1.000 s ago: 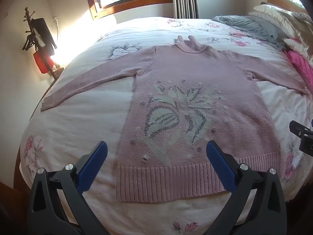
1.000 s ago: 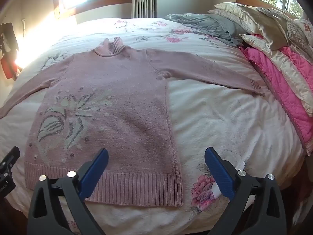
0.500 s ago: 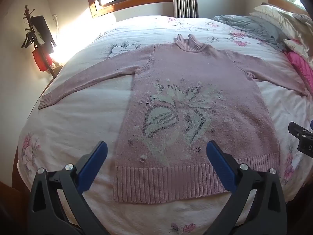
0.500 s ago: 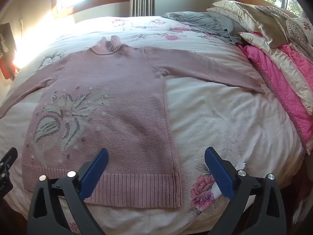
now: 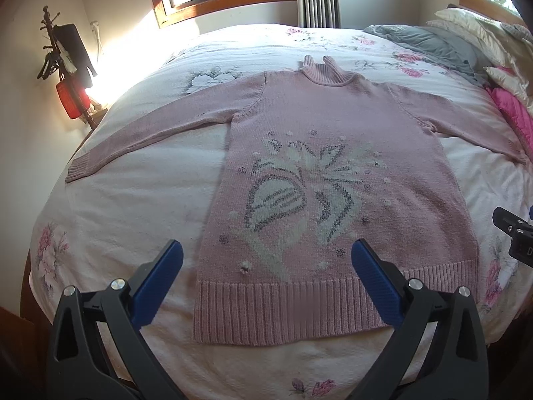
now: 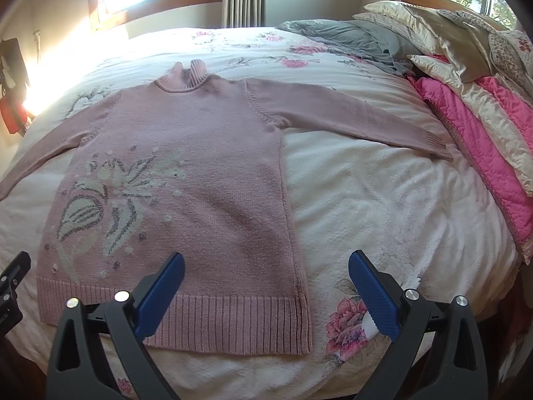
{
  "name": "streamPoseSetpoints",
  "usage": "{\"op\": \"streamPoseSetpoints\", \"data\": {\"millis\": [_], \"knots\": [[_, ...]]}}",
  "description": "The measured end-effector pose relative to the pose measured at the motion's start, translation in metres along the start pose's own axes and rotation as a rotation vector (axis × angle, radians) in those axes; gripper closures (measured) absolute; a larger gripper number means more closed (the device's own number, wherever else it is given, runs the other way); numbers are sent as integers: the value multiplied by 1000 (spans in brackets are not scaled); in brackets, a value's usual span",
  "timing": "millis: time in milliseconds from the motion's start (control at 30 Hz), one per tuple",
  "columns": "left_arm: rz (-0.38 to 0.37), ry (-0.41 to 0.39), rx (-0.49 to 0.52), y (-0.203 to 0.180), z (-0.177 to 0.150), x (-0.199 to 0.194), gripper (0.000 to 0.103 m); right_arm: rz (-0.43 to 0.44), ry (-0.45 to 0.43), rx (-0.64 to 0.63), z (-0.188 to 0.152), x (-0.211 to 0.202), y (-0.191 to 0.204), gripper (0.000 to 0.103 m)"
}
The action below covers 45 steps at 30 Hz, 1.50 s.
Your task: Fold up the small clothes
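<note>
Pink sweater lies flat on bed (sleeves spread, ready for folding); left gripper and right gripper hover wide, empty.

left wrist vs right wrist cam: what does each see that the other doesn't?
Left wrist only: the cuff of the sweater's sleeve on that side, and the coat stand by the wall.

Right wrist only: the other sleeve's cuff, and the whole pile of pillows over the pink quilt.

Both: the pink sweater lying flat on the floral bedspread, the grey blanket, the windows. The left gripper and right gripper are both open, holding nothing.
</note>
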<state>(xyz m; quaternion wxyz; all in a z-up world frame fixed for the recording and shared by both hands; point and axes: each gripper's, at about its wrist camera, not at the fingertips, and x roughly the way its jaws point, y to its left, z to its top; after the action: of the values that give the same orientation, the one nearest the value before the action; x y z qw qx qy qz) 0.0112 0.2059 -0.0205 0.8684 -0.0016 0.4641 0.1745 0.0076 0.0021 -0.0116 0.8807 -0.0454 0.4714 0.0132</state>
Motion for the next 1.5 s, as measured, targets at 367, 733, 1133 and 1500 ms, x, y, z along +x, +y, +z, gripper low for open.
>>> {"op": "streamPoseSetpoints", "data": {"millis": [367, 733, 1133, 1500], "knots": [[4, 3, 4, 0, -1, 1, 3, 10, 5, 4, 1, 2, -2, 4], [10, 10, 6, 0, -1, 4, 3, 14, 9, 9, 1, 5, -5, 4], [15, 18, 1, 1, -1, 6, 3, 4, 0, 13, 1, 7, -5, 4], [16, 17, 2, 2, -2, 6, 3, 2, -4, 11, 1, 5, -6, 4]]}}
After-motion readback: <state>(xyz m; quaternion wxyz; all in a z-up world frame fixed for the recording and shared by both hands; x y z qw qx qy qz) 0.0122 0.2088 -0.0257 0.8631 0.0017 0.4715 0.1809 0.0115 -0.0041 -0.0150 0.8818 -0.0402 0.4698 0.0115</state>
